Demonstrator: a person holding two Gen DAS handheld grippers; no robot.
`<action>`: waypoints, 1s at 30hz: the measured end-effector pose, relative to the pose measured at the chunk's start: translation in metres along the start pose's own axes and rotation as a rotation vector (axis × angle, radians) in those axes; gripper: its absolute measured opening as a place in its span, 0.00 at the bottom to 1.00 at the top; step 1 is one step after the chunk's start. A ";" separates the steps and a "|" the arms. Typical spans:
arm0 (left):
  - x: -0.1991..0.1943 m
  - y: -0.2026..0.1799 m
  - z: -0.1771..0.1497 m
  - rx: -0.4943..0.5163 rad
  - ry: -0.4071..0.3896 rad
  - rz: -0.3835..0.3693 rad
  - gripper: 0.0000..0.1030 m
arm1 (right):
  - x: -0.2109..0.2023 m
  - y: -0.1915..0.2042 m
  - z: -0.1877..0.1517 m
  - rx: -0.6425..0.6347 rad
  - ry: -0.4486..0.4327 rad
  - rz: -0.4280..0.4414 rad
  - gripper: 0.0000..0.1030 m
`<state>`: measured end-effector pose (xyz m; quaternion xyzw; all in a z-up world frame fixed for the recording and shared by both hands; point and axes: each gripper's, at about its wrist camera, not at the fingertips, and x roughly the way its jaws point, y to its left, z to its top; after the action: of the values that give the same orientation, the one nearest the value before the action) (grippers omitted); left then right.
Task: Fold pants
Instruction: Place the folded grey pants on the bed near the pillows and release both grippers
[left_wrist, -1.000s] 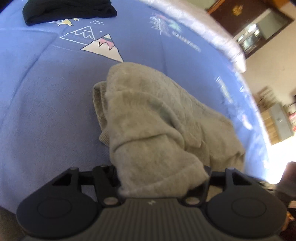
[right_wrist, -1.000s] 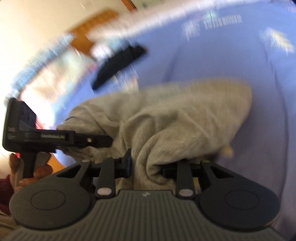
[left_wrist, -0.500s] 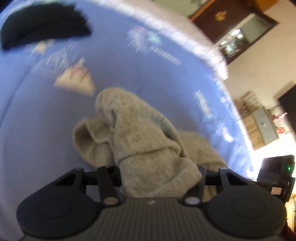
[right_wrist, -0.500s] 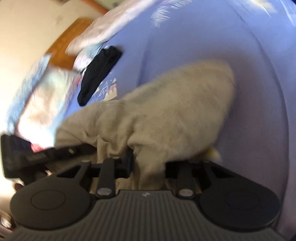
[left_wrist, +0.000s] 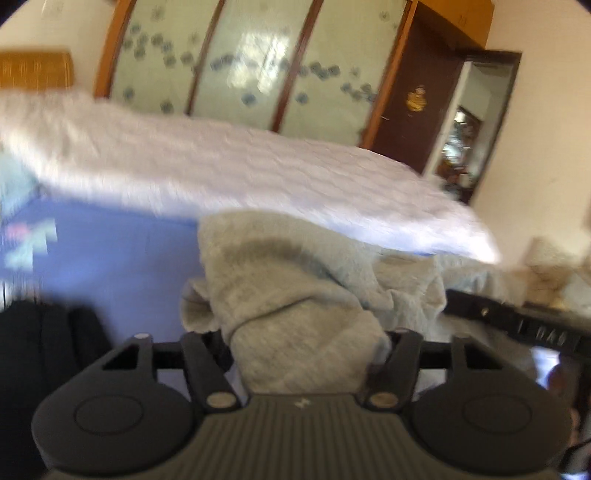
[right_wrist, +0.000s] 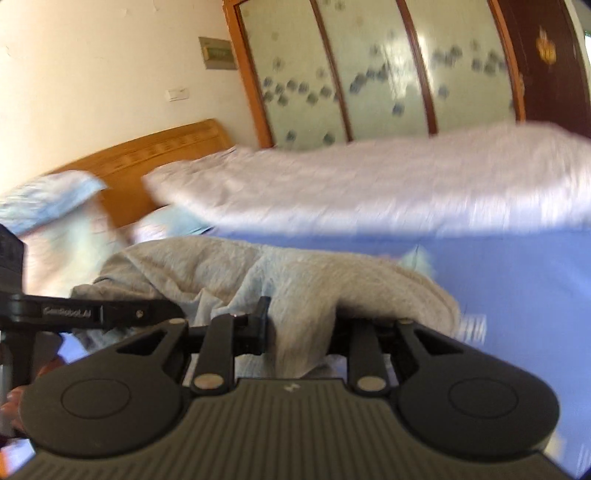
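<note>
The grey-beige pants (left_wrist: 295, 295) hang bunched between my two grippers, lifted above the blue bedspread (left_wrist: 110, 266). My left gripper (left_wrist: 306, 354) is shut on one bunch of the fabric, which covers its fingertips. My right gripper (right_wrist: 299, 332) is shut on another bunch of the pants (right_wrist: 295, 280), and the cloth drapes over its right finger. The left gripper's body (right_wrist: 92, 314) shows at the left of the right wrist view; the right gripper's body (left_wrist: 517, 325) shows at the right of the left wrist view.
A white quilt (left_wrist: 240, 166) lies across the far side of the bed. A black garment (left_wrist: 44, 339) lies at the lower left. A wooden headboard (right_wrist: 166, 155), pillows (right_wrist: 48, 199) and frosted wardrobe doors (left_wrist: 240, 66) stand behind.
Both grippers have lifted and tilted up with the pants, so the views now face the quilt and wardrobe instead of looking down on the bedspread.
</note>
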<state>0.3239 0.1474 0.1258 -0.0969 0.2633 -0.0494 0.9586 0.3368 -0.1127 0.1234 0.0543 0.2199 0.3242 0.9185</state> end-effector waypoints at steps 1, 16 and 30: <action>0.033 0.004 0.000 0.038 -0.005 0.054 0.85 | 0.028 -0.015 -0.002 0.028 0.003 -0.009 0.41; 0.006 0.008 -0.162 -0.081 0.242 0.308 0.65 | -0.005 -0.074 -0.178 0.593 0.094 -0.035 0.78; -0.210 -0.088 -0.204 0.051 0.232 0.357 0.80 | -0.233 0.041 -0.210 0.456 0.267 -0.050 0.77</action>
<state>0.0347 0.0592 0.0764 -0.0179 0.3834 0.1036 0.9176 0.0593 -0.2344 0.0307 0.2109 0.4078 0.2480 0.8531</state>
